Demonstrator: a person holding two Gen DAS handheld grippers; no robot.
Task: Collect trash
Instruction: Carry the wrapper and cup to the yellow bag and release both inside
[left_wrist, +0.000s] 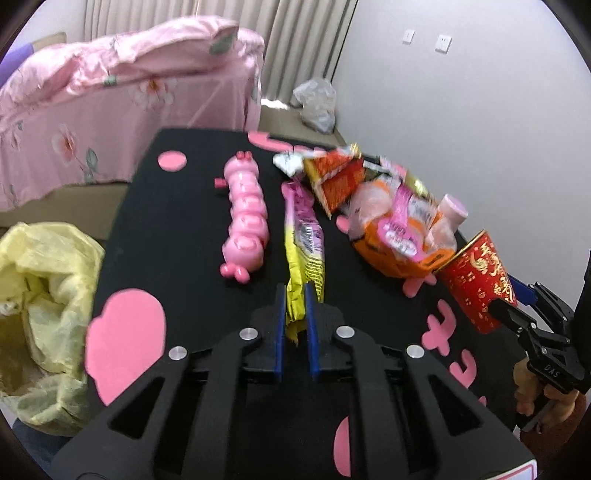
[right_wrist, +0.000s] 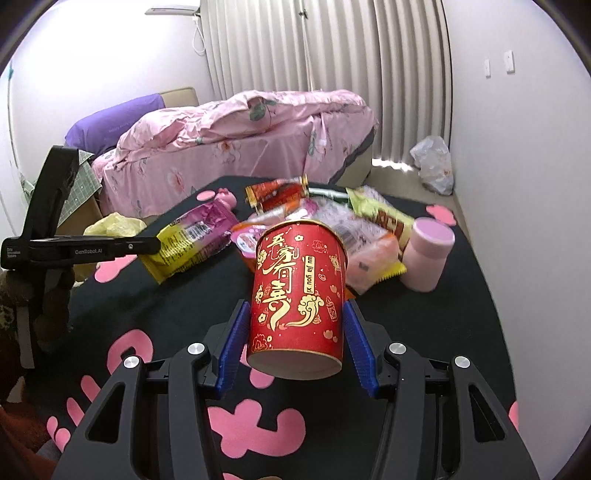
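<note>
Left wrist view only: crumpled pale yellow plastic bag (left_wrist: 40, 314) open beside the table's left edge; pink plastic caterpillar-shaped toy (left_wrist: 245, 218) lying lengthwise on the black cloth tabletop with pink cut-out shapes (left_wrist: 177, 266), left of the wrapper.
Right wrist view only: pink cylindrical plastic bottle (right_wrist: 426, 254) standing near the tabletop's right edge, just beside the heap; printed side and open bottom rim of the cup.
Both views: heap of mixed snack wrappers (left_wrist: 384, 210) toward the far right corner; pink floral bed (right_wrist: 236, 147) beyond the table.
Left gripper (left_wrist: 295, 314): jaws nearly together, blue pads pinching the near end of the long yellow-and-pink foil snack wrapper (left_wrist: 304, 243); wrapper's far end stretches over the tabletop's middle, whether resting or lifted cannot be told.
Right gripper (right_wrist: 297, 332): jaws wide, spanning the red paper cup with gold characters (right_wrist: 299, 299); pads sit at both sides of the cup's lower half, contact not clear. Cup tilted, above the near right part of the tabletop.
</note>
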